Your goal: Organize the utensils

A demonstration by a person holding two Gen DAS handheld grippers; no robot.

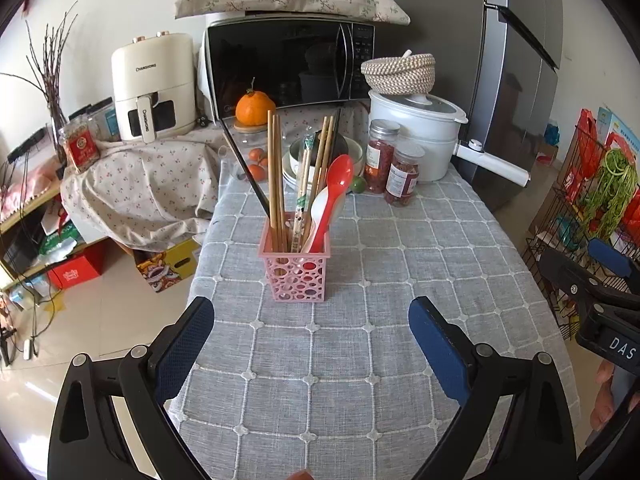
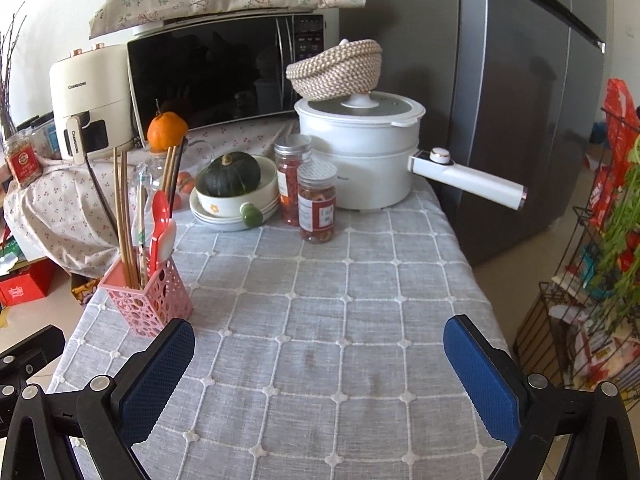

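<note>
A pink perforated utensil basket (image 1: pixel 296 272) stands on the grey checked tablecloth (image 1: pixel 360 360). It holds several wooden chopsticks (image 1: pixel 275 176), a red spoon (image 1: pixel 332 196) and a white spoon (image 1: pixel 316 220). My left gripper (image 1: pixel 312 316) is open and empty, just in front of the basket. In the right wrist view the basket (image 2: pixel 148 300) is at the left, beside the left finger. My right gripper (image 2: pixel 320 344) is open and empty over bare cloth (image 2: pixel 320 320). Its body also shows at the right edge of the left wrist view (image 1: pixel 600 300).
At the back of the table stand a white electric pot (image 2: pixel 360 160) with a long handle (image 2: pixel 468 180), two spice jars (image 2: pixel 308 192), a bowl with a dark squash (image 2: pixel 232 184), a microwave (image 1: pixel 288 68) and an air fryer (image 1: pixel 152 84). A wire rack (image 2: pixel 592 300) is right of the table.
</note>
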